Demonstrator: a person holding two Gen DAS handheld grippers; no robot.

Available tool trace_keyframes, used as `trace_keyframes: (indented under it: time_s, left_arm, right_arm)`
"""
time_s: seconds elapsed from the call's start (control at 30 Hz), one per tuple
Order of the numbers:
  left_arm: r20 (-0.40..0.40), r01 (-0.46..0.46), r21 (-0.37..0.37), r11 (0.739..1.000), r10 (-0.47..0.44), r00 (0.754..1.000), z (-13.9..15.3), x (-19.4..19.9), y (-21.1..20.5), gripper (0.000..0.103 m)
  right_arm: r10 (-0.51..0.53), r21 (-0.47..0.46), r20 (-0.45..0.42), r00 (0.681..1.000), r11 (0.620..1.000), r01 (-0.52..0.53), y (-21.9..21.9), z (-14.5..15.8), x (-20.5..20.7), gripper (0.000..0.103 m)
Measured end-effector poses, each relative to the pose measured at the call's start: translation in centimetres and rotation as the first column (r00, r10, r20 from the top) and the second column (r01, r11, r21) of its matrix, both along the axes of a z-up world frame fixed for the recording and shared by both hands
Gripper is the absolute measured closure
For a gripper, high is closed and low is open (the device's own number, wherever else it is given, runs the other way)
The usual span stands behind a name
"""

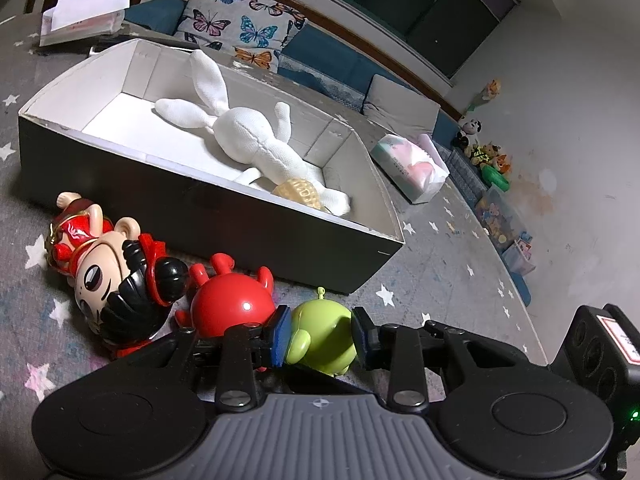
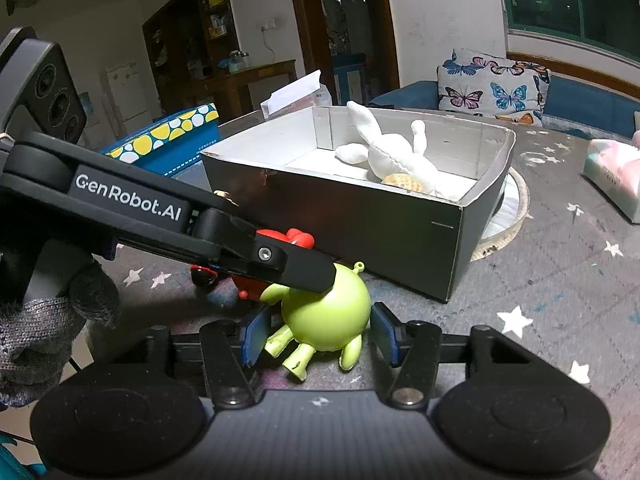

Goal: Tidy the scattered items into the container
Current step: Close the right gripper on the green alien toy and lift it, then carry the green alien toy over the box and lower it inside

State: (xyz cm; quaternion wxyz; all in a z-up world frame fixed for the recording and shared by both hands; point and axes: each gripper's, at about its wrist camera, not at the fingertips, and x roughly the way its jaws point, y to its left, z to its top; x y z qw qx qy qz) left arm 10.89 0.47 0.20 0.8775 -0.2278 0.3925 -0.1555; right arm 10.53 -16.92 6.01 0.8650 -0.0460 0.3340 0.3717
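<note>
Green toy (image 2: 326,316): hard plastic, smooth, semi-gloss. Red toy (image 1: 232,304): glossy plastic with a bright highlight. Doll figure (image 1: 108,272): painted plastic, glossy black hair. Rabbit (image 1: 252,136): white knitted cloth, matt, textured. Box (image 1: 200,204): cardboard, dark satin outside, white matt inside. Surface (image 1: 440,280): grey star-printed cloth, matt. Left tongs (image 1: 320,332): matt black plastic with metal screws, blue rubbery pads (image 1: 282,332). Tissue pack (image 1: 412,168): shiny plastic film.

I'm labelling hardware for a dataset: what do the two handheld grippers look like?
Both grippers are black with grey ribbed bases, round black discs and blue pads on the fingers. The left gripper carries white "GenRobot.AI" lettering, and a grey knit glove holds it.
</note>
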Motion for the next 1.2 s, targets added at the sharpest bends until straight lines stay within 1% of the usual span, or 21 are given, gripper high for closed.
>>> trace_keyframes:
  time_s: [0.13,0.33,0.57,0.77,1.0,1.13,1.2]
  left_arm:
    - [-0.003,-0.004,0.001,1.0,0.004,1.0,0.0,-0.1,-0.1,0.068]
    - [0.006,-0.008,0.025,1.0,0.007,1.0,0.2,-0.3,-0.5,0.067]
    - [-0.006,0.009,0.015,1.0,-0.009,1.0,0.3,-0.5,-0.5,0.066]
    - [-0.006,0.01,0.002,1.0,-0.01,1.0,0.6,-0.7,-0.6,0.066]
    - [0.031,-0.005,-0.03,1.0,0.005,0.999,2.3,-0.7,-0.2,0.066]
    - [0.062,-0.014,-0.035,0.999,0.016,0.998,3.5,0.0,-0.1,0.066]
    - [0.072,-0.022,-0.05,0.998,0.025,0.997,4.1,0.7,0.1,0.066]
  right_arm:
    - [-0.002,0.0,-0.001,1.0,1.0,0.002,0.0,0.0,-0.1,0.047]
    - [-0.01,0.005,-0.009,1.0,1.0,0.01,0.0,-0.1,-0.2,0.047]
    - [-0.016,0.006,-0.011,1.0,1.0,0.016,-0.6,0.3,-0.8,0.052]
    - [-0.021,0.003,-0.003,1.0,1.0,0.021,-0.8,0.7,-1.1,0.053]
    - [-0.015,0.01,0.049,0.999,1.0,0.014,-0.7,2.4,-1.1,0.053]
    - [-0.016,0.013,0.089,0.996,1.0,0.014,-0.4,3.7,-0.4,0.054]
    - [-0.019,0.013,0.108,0.994,1.0,0.018,-0.2,4.3,0.1,0.055]
